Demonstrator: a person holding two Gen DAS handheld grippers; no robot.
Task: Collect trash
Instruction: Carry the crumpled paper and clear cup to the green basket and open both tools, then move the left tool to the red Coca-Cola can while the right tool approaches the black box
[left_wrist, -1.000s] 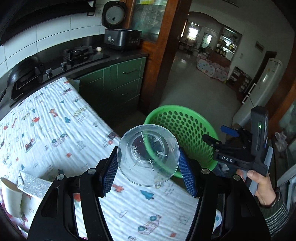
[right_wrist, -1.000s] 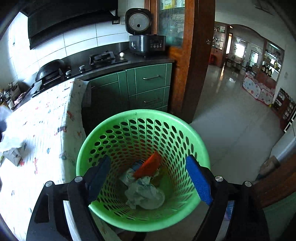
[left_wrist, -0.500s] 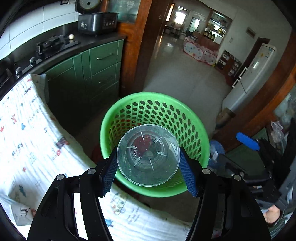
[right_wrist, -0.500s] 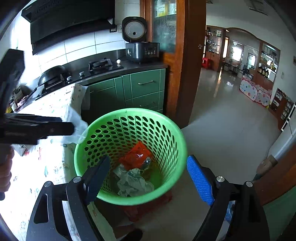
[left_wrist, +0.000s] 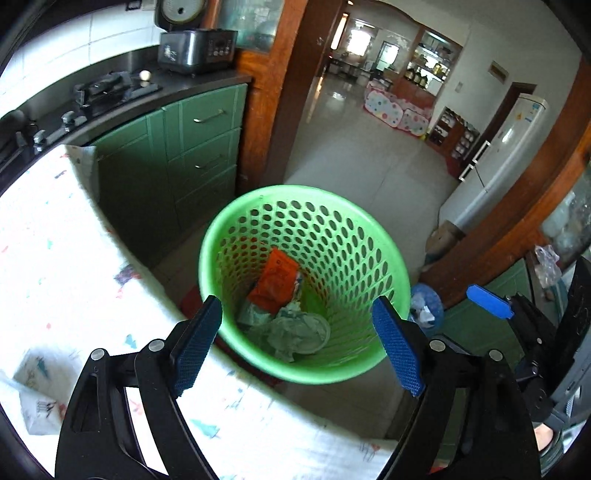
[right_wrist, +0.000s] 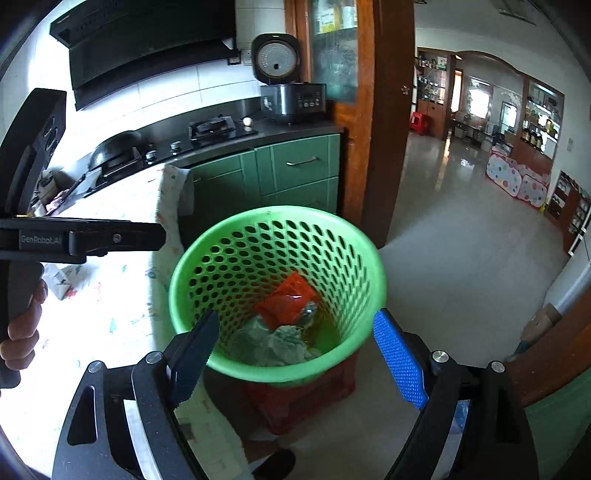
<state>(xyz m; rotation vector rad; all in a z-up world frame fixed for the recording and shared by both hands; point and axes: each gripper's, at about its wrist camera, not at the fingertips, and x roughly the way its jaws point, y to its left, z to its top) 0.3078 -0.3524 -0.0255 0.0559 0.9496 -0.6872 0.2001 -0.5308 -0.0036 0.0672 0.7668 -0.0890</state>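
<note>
While left tool (left_wrist: 297, 347) just opened, empty, basket (left_wrist: 373, 236) rim below, floor (left_wrist: 354, 166) clear beyond.

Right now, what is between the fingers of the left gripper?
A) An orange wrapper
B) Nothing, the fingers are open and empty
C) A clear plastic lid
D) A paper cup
B: the left gripper has open fingers with only the green basket seen below the gap; the orange wrapper lies inside it.

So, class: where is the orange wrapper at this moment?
In both wrist views, the orange wrapper lies inside the green basket, on crumpled paper, beside the table.
</note>
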